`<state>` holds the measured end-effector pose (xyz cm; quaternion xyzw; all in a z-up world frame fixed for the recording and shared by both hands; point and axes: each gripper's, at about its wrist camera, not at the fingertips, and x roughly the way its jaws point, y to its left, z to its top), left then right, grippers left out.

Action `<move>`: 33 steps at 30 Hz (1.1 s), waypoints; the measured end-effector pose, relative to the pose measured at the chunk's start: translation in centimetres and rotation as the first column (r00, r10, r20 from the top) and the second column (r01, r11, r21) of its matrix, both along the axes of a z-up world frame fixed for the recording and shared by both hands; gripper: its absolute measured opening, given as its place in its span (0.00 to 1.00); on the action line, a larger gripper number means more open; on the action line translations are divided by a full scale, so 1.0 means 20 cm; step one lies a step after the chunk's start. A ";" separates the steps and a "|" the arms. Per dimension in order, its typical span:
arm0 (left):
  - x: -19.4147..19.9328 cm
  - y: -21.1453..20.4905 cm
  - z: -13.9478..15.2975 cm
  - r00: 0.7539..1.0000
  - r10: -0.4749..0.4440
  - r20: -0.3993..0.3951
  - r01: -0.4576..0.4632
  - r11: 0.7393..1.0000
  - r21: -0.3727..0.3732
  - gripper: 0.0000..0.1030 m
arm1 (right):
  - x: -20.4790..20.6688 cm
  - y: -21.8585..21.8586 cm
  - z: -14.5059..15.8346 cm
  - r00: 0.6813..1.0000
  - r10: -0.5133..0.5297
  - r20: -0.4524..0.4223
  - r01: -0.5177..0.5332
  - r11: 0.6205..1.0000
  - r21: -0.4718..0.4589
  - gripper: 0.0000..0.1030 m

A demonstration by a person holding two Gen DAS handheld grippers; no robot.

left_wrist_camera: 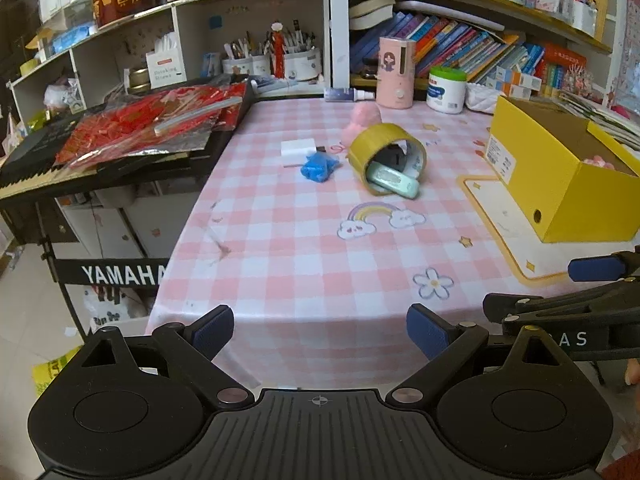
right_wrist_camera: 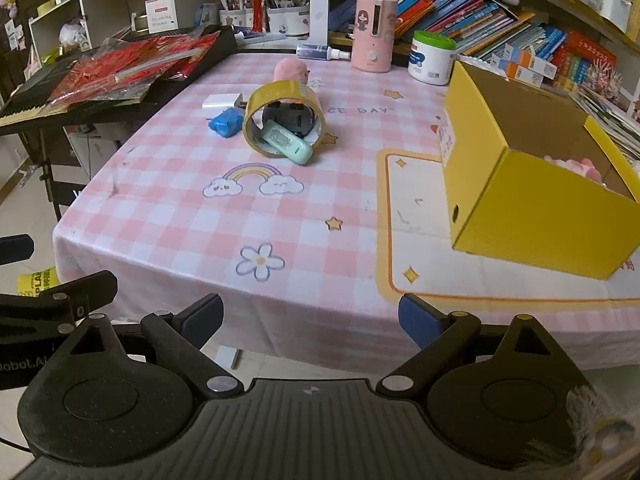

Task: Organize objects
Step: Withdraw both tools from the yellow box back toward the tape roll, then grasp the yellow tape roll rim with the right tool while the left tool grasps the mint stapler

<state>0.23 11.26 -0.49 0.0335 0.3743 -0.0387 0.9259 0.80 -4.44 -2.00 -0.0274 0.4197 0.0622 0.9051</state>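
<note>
Both grippers are held low at the near edge of the table (right_wrist_camera: 160,216), in the bottom of each frame, fingers pointing forward over the pink checked cloth. The left gripper (left_wrist_camera: 320,330) has its jaws spread wide with nothing between them; the right gripper (right_wrist_camera: 310,320) is equally wide and empty. The left wrist view catches the right gripper at its right edge, and the right wrist view catches the left gripper at its left edge.

Near the centre of both frames a roll of yellow tape (right_wrist_camera: 280,120) stands tilted on its rim, its open core facing the cameras. A mint-green device (right_wrist_camera: 288,143) lies half inside it, long axis running from the core toward lower right. A blue crumpled object (left_wrist_camera: 318,166) and a white block (left_wrist_camera: 298,148) lie just left of the roll.

The open yellow box (right_wrist_camera: 532,200) stands at right. Only the right wrist view looks well into it, showing something pink inside.
</note>
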 end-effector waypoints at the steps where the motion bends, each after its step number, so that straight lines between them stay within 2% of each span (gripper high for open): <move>1: 0.02 0.00 0.00 1.000 0.004 0.005 -0.004 1.000 -0.003 0.92 | 0.02 0.00 0.00 1.000 0.005 0.000 -0.005 1.000 0.002 0.92; 18: 0.43 -0.03 0.01 0.996 0.085 0.030 -0.085 0.996 -0.009 0.92 | 0.53 -0.04 0.04 0.997 0.058 0.043 -0.059 0.998 0.018 0.92; 33: 0.69 -0.02 -0.05 0.990 0.142 -0.027 -0.142 0.990 -0.001 0.92 | 0.87 -0.02 -0.04 0.993 0.115 0.003 -0.115 0.993 0.042 0.92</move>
